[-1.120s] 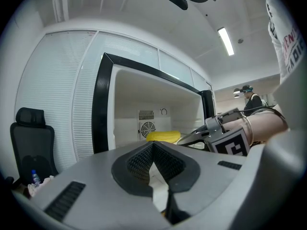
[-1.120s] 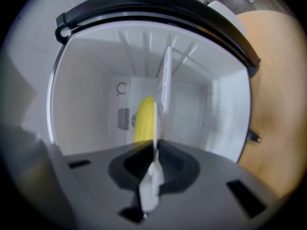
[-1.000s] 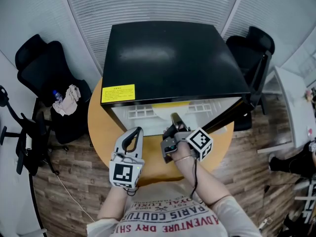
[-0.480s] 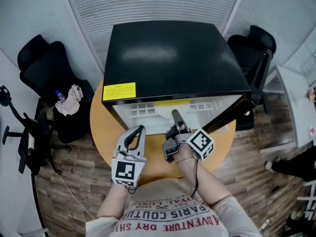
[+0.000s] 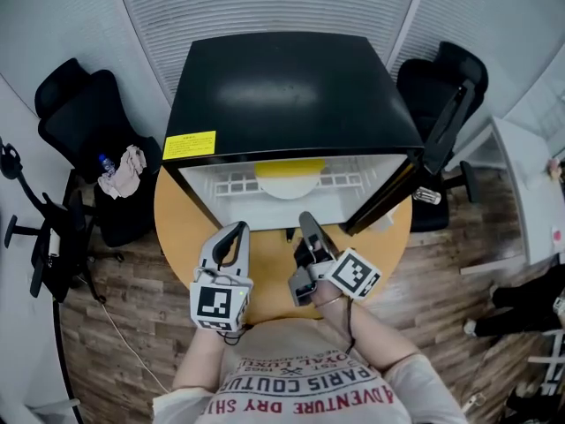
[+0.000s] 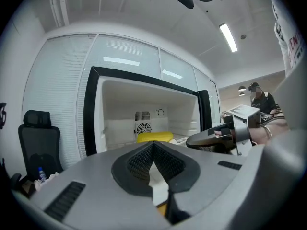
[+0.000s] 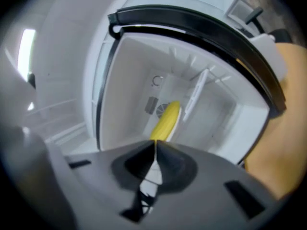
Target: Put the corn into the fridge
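Item: black box-shaped mini fridge (image 5: 291, 87), standing on a round wooden table (image 5: 177, 228), its black door (image 5: 441, 126) swung wide to the right. Contents: one yellow ear of corn (image 5: 289, 167), lying crosswise at the middle of the white interior shelf, toward the back wall, on what looks like a pale round plate; neither tool touches it. Right gripper (image 5: 306, 223): grey jaws pressed together, nothing between them. A second ago its tip stood at the fridge's front lip close to the corn; now it sits back over the table's near edge, apart from the opening. Reading: the corn is delivered and let go, so the placing appears done, with only the door left should closing be wanted. Left gripper (image 5: 237, 232): jaws likewise together and empty, just beside the right one over the table's near edge. Clearances: the opening's front edge is unobstructed. The door juts past the table's right rim toward a black office chair (image 5: 441, 78). A second black chair (image 5: 79, 122) stands off the left rim.
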A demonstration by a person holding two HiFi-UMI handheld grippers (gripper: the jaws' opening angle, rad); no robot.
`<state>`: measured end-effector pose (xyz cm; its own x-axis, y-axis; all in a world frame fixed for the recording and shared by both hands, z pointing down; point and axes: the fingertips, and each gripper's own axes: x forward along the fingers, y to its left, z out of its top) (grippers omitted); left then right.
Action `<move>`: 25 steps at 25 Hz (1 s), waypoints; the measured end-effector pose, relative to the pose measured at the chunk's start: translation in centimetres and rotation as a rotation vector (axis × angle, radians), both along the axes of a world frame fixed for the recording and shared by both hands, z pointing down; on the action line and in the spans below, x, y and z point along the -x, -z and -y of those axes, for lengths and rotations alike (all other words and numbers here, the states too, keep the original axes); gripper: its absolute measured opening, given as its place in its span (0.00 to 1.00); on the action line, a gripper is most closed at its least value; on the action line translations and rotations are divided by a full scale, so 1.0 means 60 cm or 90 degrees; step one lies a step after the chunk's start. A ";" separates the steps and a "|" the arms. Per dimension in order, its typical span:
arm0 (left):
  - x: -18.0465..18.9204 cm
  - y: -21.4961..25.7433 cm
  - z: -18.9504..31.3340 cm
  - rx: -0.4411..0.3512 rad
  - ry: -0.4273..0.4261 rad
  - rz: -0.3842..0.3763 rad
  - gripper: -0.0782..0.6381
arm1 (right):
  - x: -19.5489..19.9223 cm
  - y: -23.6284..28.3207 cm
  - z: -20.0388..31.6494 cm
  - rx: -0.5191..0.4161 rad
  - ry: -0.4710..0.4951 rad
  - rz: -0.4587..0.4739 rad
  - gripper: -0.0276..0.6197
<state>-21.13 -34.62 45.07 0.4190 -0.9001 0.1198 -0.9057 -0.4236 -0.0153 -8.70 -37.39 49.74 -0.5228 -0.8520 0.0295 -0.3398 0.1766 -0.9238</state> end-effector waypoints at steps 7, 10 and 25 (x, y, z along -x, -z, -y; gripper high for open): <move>-0.040 0.002 -0.047 -0.009 0.010 0.014 0.15 | -0.009 0.058 -0.060 -0.221 0.130 -0.234 0.09; -0.055 0.002 -0.068 -0.010 0.016 0.015 0.15 | -0.014 0.079 -0.090 -0.321 0.159 -0.343 0.09; -0.082 0.007 -0.158 -0.025 0.031 0.013 0.15 | -0.043 0.078 -0.191 -0.472 0.135 -0.573 0.09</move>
